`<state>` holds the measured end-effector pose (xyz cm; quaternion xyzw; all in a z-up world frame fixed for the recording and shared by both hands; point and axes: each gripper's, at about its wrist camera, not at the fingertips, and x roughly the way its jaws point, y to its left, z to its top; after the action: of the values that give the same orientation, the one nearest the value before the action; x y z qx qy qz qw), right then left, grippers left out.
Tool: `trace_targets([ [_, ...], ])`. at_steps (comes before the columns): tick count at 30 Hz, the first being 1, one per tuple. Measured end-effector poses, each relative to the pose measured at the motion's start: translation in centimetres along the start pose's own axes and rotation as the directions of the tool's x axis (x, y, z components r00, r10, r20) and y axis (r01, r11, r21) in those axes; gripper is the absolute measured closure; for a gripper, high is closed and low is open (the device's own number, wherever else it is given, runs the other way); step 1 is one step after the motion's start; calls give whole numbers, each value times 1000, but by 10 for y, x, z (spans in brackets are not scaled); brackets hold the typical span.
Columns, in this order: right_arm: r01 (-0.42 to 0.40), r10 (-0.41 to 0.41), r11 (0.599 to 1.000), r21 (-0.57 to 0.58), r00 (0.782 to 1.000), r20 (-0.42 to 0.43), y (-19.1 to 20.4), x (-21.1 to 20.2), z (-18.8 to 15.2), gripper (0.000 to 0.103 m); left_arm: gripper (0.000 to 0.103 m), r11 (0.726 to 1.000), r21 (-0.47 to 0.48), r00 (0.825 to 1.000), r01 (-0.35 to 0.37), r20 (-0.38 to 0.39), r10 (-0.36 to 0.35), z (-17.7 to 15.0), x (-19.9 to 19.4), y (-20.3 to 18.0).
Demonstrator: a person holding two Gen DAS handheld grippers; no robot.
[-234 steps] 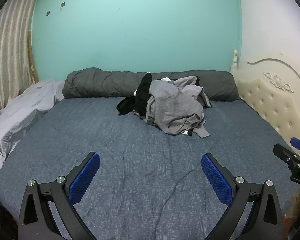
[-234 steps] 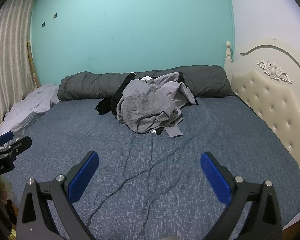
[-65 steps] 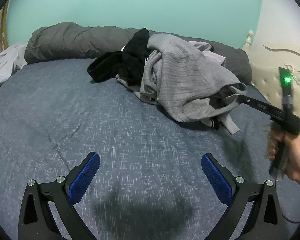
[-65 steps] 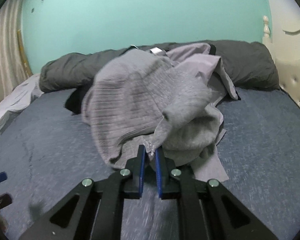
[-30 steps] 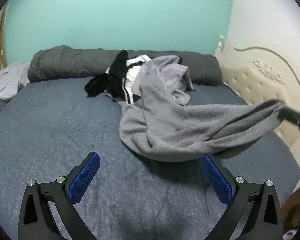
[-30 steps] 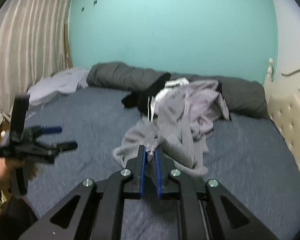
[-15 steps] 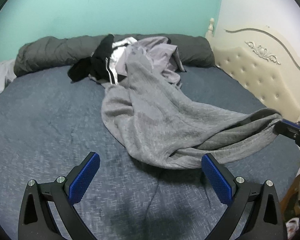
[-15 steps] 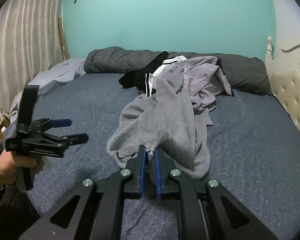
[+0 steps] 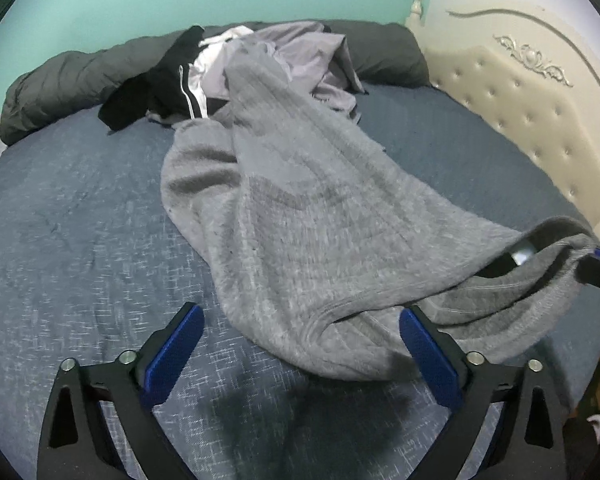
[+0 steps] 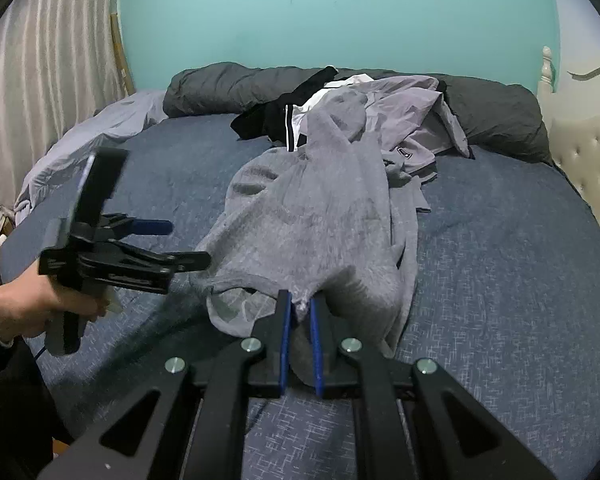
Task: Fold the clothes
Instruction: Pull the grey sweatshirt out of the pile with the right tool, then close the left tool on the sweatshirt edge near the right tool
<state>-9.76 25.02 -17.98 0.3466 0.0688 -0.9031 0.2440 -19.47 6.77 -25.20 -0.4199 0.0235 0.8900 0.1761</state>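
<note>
A grey knit sweater lies stretched across the blue bed, from the clothes pile toward the near edge. My right gripper is shut on the sweater's hem, holding it slightly off the sheet; its tip shows at the right edge of the left wrist view. My left gripper is open, its blue pads on either side of the sweater's near edge, not touching it. In the right wrist view the left gripper hovers by the sweater's left corner, held by a hand.
A pile of clothes with a black garment and a lilac shirt sits at the far side, against a rolled dark grey duvet. A cream padded headboard borders the right. A pale sheet and curtain are on the left.
The right gripper has dragged the sweater further out of the pile toward the near edge. The left gripper has come closer and lower to the sweater's near edge.
</note>
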Motion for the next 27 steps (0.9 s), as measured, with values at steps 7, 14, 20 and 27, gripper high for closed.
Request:
trace_targets([
  [7,-16,16,1000,-8,1000,-5,-1,3,-3,94,21,1000,0,998,-4,-61,4,0,32,-4],
  [14,-24,24,1000,0,1000,-15,-6,7,-9,94,28,995,92,995,49,-93,-40,1,53,-21],
  [20,-34,34,999,6,999,-16,-11,8,-11,94,35,977,196,989,85,-140,-58,1,72,-38],
  [27,-42,42,999,10,999,-23,-13,13,-12,94,49,958,272,982,86,-183,-36,3,98,-48],
])
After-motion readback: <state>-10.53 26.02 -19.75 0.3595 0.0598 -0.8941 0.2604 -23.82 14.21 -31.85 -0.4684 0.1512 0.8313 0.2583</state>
